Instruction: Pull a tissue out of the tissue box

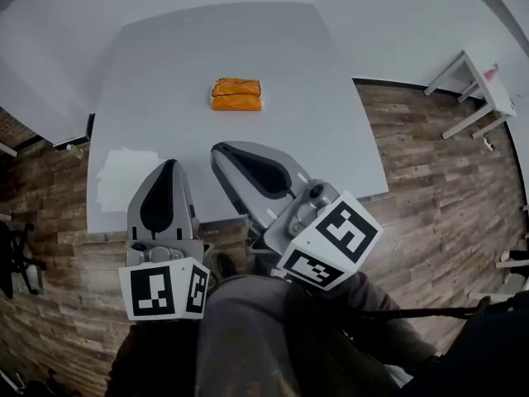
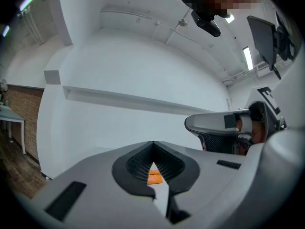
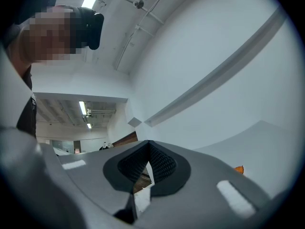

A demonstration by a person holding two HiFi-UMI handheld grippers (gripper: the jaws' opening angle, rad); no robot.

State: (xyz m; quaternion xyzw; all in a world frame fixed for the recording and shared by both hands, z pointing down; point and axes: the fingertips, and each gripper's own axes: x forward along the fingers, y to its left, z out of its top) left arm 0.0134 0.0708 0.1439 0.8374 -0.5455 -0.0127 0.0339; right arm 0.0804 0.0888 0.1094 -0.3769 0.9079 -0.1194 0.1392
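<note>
In the head view, the orange tissue box sits mid-table toward the far side, its long axis running left to right. A flat white sheet lies at the near left corner; I can't tell whether it is a tissue, nor whether one stands up from the box. Both grippers hover over the near edge. The right gripper has its tip closer to the box, which lies farther off and a little to the right of it. The left gripper sits lower left, so for it the box is far and to the right. In the left gripper view, my left jaws meet at the tips with nothing between them, and the box shows in the slit below them, so this gripper points straight at it. The right gripper hangs off to the right. In the right gripper view, those jaws are also pressed together and empty. Only an orange corner of the box peeks out low on the right, so I judge this gripper is aimed left of it.
</note>
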